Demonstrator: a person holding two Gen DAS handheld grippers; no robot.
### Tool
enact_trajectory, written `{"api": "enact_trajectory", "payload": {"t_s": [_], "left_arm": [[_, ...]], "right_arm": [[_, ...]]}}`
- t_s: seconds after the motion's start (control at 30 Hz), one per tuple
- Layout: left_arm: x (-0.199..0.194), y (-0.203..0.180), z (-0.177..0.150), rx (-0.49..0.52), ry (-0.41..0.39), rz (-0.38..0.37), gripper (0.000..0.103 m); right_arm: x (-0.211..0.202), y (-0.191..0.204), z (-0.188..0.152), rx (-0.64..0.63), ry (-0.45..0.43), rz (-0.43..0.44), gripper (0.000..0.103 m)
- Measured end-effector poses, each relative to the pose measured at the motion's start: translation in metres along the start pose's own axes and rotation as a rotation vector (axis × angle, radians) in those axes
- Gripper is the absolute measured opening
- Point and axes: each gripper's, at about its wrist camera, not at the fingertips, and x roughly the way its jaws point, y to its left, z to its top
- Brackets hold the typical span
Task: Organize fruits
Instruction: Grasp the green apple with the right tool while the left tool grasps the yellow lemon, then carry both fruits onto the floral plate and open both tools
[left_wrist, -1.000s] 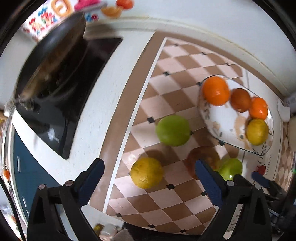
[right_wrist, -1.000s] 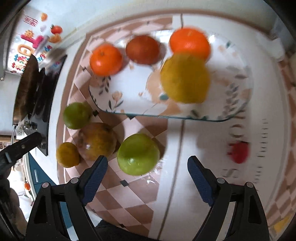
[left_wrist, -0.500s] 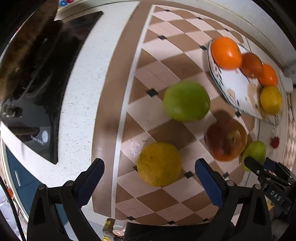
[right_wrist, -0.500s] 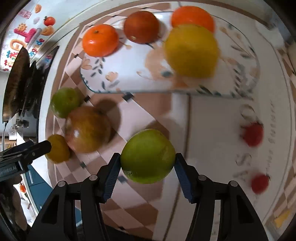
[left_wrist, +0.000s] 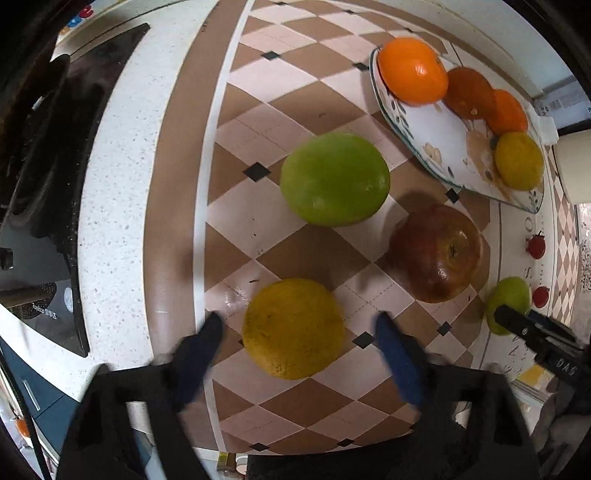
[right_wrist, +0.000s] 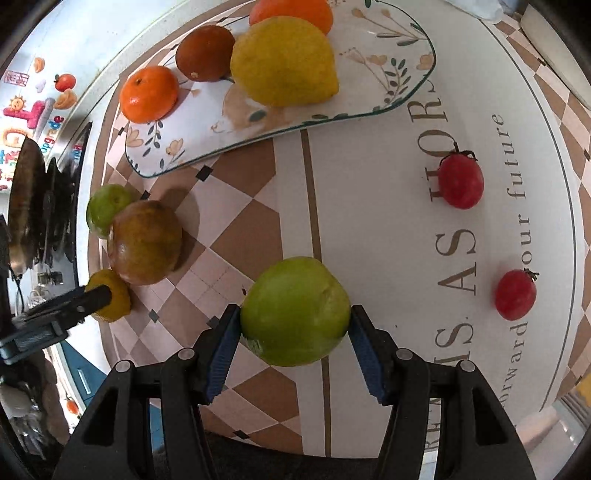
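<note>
A yellow-orange citrus (left_wrist: 293, 328) lies on the checkered mat between the blurred fingers of my left gripper (left_wrist: 299, 321). Its jaws are closing, with a gap still showing on each side of the fruit. My right gripper (right_wrist: 295, 314) is shut on a green apple (right_wrist: 295, 310), with both blue pads pressing its sides. A floral plate (right_wrist: 369, 85) holds a lemon (right_wrist: 284, 62) and three oranges (right_wrist: 149, 94). A larger green fruit (left_wrist: 334, 179) and a red-brown apple (left_wrist: 436, 253) lie loose on the mat between the citrus and the plate.
Two cherry tomatoes (right_wrist: 461, 181) (right_wrist: 515, 293) rest on the lettered white part of the mat. A black stove with a pan (left_wrist: 37, 147) lies left of the mat. A white container (left_wrist: 576, 166) stands beyond the plate.
My left gripper came down over the yellow-orange citrus and its jaws narrowed. My right gripper closed on the green apple and shifted sideways with it.
</note>
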Motion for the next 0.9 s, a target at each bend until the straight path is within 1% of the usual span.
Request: {"api": "enact_trajectory", "payload": {"t_s": [0.07,0.2,0.33,0.4,0.43,0.57,0.67,0.77,0.83,0.9], "left_arm": [[0.002,-0.001,-0.002,-0.002,0.003,0.009,0.062],[0.006,0.000,0.000,-0.018,0.008,0.009,0.062],[0.015,0.003,0.014,-0.051,0.027,0.002,0.062],[0.016,0.002,0.016,-0.049,0.022,0.018,0.062],[0.012,0.009,0.022,-0.047,0.021,0.019,0.062],[0.015,0.005,0.026,-0.029,0.031,0.034,0.062],[0.020,-0.001,0.026,-0.024,0.049,0.026,0.062],[0.026,0.003,0.024,-0.028,0.059,0.022,0.062],[0.034,0.005,0.024,-0.023,0.072,0.021,0.062],[0.036,0.005,0.023,-0.019,0.068,0.027,0.062]], "right_arm": [[-0.001,-0.003,0.003,0.014,0.006,0.018,0.062],[-0.003,-0.007,0.009,0.023,0.010,0.044,0.062],[-0.003,-0.012,0.013,0.029,0.011,0.057,0.062],[-0.002,-0.013,0.014,0.029,0.011,0.066,0.062],[-0.001,-0.013,0.015,0.029,0.013,0.071,0.062],[0.004,-0.009,0.020,0.025,0.018,0.087,0.062],[0.005,-0.010,0.023,0.031,0.029,0.098,0.063],[0.009,-0.014,0.027,0.056,0.046,0.122,0.063],[0.009,-0.013,0.029,0.054,0.048,0.117,0.063],[0.009,-0.012,0.030,0.045,0.045,0.111,0.063]]}}
